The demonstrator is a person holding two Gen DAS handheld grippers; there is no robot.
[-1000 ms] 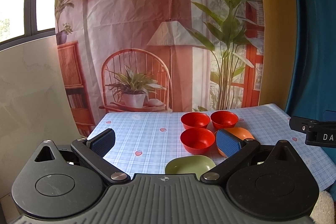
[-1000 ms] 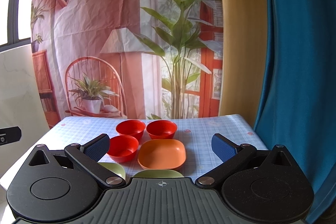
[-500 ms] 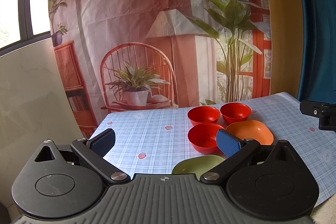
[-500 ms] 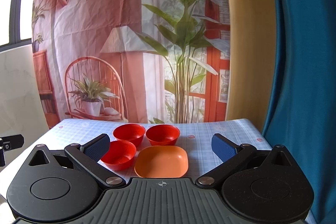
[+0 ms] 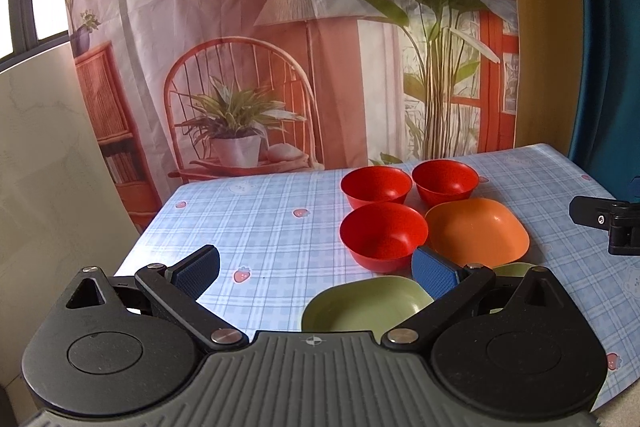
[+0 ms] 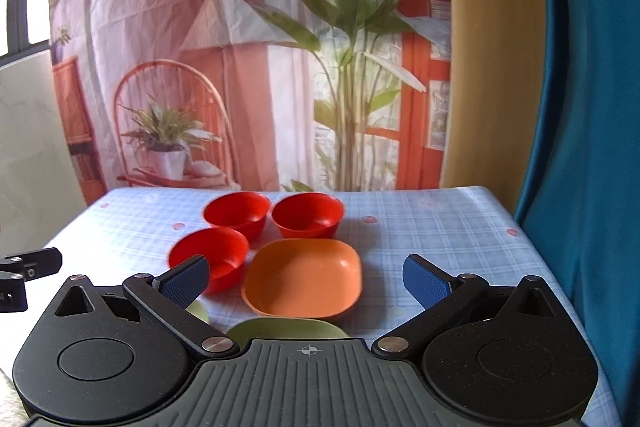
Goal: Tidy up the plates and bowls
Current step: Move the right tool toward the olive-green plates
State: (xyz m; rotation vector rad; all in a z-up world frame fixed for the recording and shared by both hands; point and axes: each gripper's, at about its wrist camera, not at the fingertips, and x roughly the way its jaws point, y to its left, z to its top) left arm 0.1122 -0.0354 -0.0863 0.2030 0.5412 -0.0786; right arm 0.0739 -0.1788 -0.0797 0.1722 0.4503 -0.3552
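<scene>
1. Three red bowls [image 5: 383, 235] sit unstacked just behind and beside the orange plate [image 5: 476, 230] on the table [image 5: 256, 223].
2. Two green plates [image 5: 368, 303] lie apart, just in front of the orange plate.
3. Left gripper [image 5: 316, 269] and right gripper [image 6: 306, 277] are spread wide, grasping nothing.
4. Nothing looks stacked yet; all sorting remains.

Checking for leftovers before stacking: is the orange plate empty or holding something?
Empty. The orange plate sits upright on the tablecloth, and its whole inside shows bare in both wrist views.
</scene>
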